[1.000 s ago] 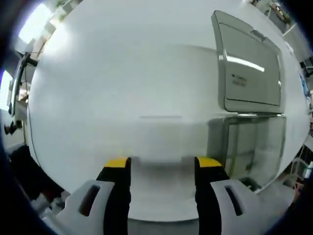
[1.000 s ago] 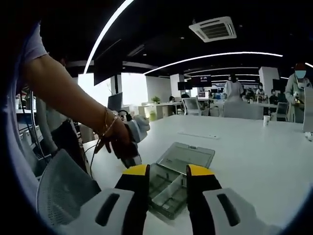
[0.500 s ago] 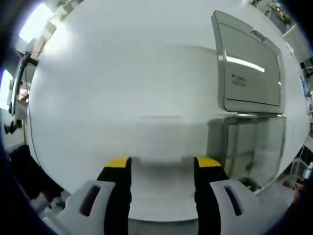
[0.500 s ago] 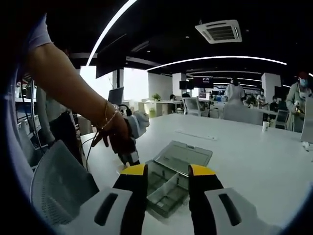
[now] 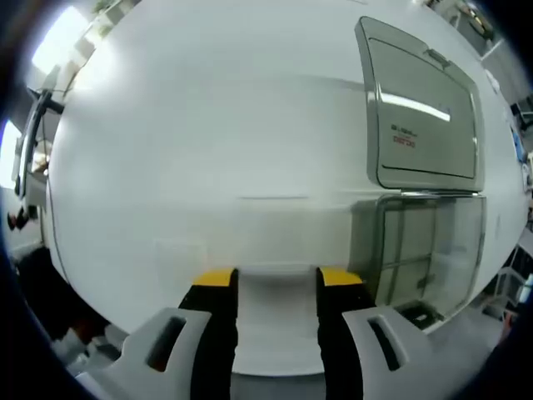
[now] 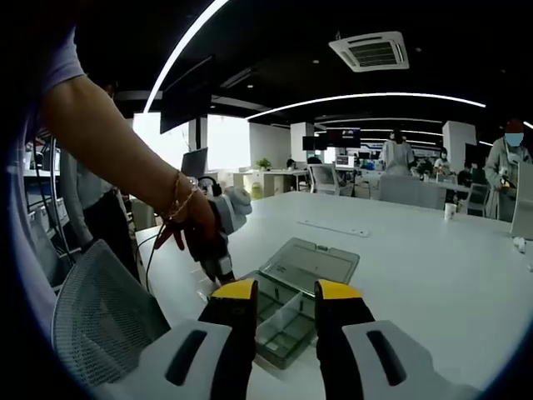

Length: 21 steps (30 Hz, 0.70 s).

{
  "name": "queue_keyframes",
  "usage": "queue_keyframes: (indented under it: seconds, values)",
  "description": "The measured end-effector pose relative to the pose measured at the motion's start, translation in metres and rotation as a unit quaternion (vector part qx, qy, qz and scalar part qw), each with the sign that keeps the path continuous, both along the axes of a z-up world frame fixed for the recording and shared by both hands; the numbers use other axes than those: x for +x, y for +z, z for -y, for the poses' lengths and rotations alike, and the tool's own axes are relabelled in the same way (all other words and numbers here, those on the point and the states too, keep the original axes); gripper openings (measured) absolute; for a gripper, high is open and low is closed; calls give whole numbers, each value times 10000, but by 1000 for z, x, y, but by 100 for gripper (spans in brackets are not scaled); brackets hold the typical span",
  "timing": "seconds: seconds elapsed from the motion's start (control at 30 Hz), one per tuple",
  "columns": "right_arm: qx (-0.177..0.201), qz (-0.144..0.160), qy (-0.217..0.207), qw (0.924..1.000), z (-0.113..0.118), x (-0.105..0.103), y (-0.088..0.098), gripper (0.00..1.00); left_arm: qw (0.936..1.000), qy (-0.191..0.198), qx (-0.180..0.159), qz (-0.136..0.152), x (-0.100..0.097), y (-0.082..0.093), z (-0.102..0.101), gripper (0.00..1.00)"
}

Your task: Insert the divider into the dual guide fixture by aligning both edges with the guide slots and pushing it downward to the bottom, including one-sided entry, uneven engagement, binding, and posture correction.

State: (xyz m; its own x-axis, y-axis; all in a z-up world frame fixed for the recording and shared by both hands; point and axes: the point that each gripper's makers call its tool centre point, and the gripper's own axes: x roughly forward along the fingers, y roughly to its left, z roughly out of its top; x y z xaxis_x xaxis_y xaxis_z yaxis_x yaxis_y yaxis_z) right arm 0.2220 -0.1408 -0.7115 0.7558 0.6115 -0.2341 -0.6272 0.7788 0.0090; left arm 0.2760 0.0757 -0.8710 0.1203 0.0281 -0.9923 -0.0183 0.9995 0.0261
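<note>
Left gripper (image 5: pixel 276 277) fingers, yellow-tipped black, parted with nothing between, over the glossy white table (image 5: pixel 208 133); the clear plastic compartment box (image 5: pixel 426 250) with its lid (image 5: pixel 420 108) swung open lies to their right. Right gripper view: right gripper (image 6: pixel 287 292) fingers also apart and empty, just above the same box (image 6: pixel 291 304); a person's hand (image 6: pixel 196 229) holds the left gripper (image 6: pixel 221 242) beside it. Divider: cannot tell where.

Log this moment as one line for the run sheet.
left gripper: open, over thin clear flat divider on white table | right gripper: open, empty, above clear plastic compartment box, lid open | insertion not started
</note>
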Motion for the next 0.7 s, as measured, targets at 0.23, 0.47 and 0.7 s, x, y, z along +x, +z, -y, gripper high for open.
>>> queue_keyframes:
  seconds: [0.23, 0.47, 0.7]
  values:
    - [-21, -27, 31, 10000, -2, -1, -1, 21, 10000, 78, -6, 12, 0, -1, 0, 31]
    - [-32, -30, 13, 10000, -1, -1, -2, 20, 9999, 99, -16, 8, 0, -1, 0, 31]
    - [-34, -46, 11, 10000, -1, -1, -2, 19, 10000, 76, -40, 1, 0, -1, 0, 31]
